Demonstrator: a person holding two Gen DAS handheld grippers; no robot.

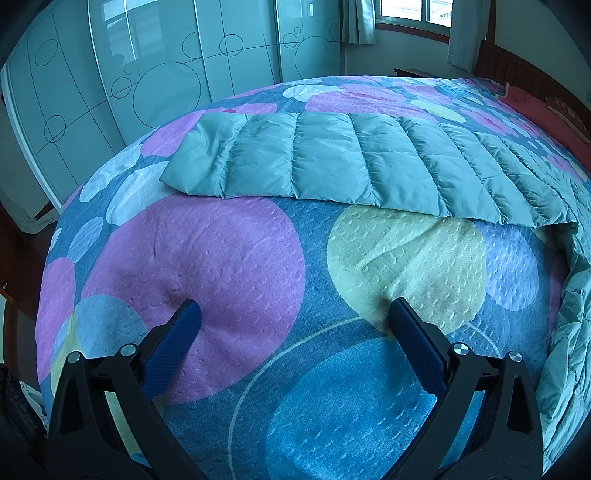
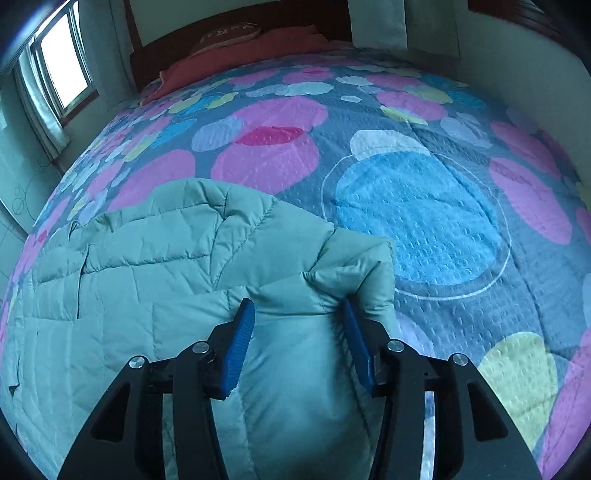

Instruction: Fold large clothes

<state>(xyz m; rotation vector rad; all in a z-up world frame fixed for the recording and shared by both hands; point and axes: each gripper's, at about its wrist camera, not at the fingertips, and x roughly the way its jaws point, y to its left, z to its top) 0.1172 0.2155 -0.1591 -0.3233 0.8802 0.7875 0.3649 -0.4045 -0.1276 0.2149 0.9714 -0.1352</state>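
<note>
A bedspread printed with pink, blue and pale yellow circles is covering the whole bed and filling most of both views; its far edge is running under red bedding and a pillow at the dark wooden headboard, whose lettering is too blurred to read. Sliding wardrobe doors with drawn circles are standing beyond the bed's left side, and a curtained window is sitting cut off at the top of the left wrist view.

A pale green quilted down jacket is lying on the bedspread. In the left wrist view one long quilted panel is stretching flat from left to right across the far half of the bed, while its right end is running out of frame at the lens edge, so the full shape is hard to make out. In the right wrist view the jacket is spreading to the near left, its lower part hidden behind the tool.

The right gripper is straddling a puffy fold of the jacket, blue pads on either side of it; whether they are actually squeezing it I cannot tell. The left gripper is hovering over bare bedspread, near of the jacket, its jaws spread wide and holding nothing.
</note>
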